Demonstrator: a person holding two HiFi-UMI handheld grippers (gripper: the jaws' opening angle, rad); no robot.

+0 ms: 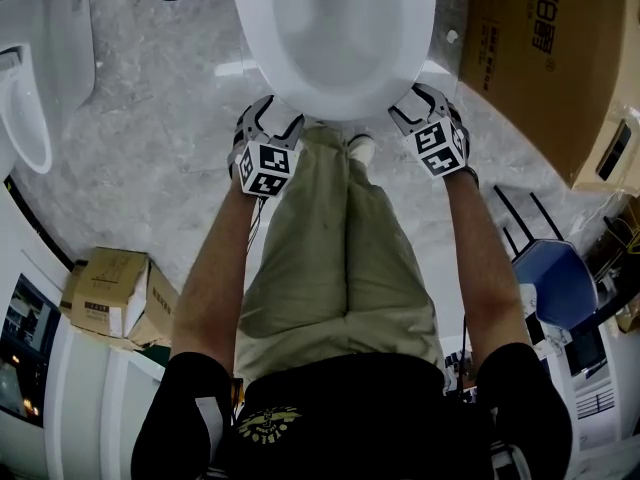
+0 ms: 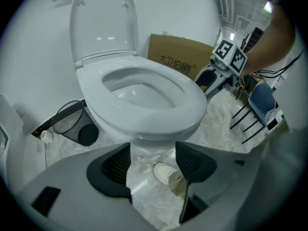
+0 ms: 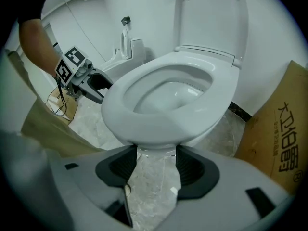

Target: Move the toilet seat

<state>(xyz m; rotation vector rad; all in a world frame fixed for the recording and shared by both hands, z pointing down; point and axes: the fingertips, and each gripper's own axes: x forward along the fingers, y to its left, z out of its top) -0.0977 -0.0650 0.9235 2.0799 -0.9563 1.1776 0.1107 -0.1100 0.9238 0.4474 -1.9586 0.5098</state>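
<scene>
A white toilet stands on the marble floor with its seat (image 1: 300, 88) lying flat on the bowl and its lid (image 2: 103, 23) raised against the wall. My left gripper (image 1: 268, 126) is at the seat's front left edge and my right gripper (image 1: 418, 108) at its front right edge. In the left gripper view the seat (image 2: 144, 117) sits just above the left gripper (image 2: 153, 160), whose jaws stand open with only floor between them. The right gripper view has the seat (image 3: 120, 112) right above the right gripper (image 3: 154, 165), also open and holding nothing.
A large cardboard box (image 1: 540, 58) stands right of the toilet, and a blue chair (image 1: 550, 278) is nearer on the right. A black mesh bin (image 2: 72, 124) sits left of the bowl. A small box (image 1: 110, 293) and other white fixtures (image 1: 30, 118) are at the left. The person's shoe (image 2: 166, 172) is under the bowl's front.
</scene>
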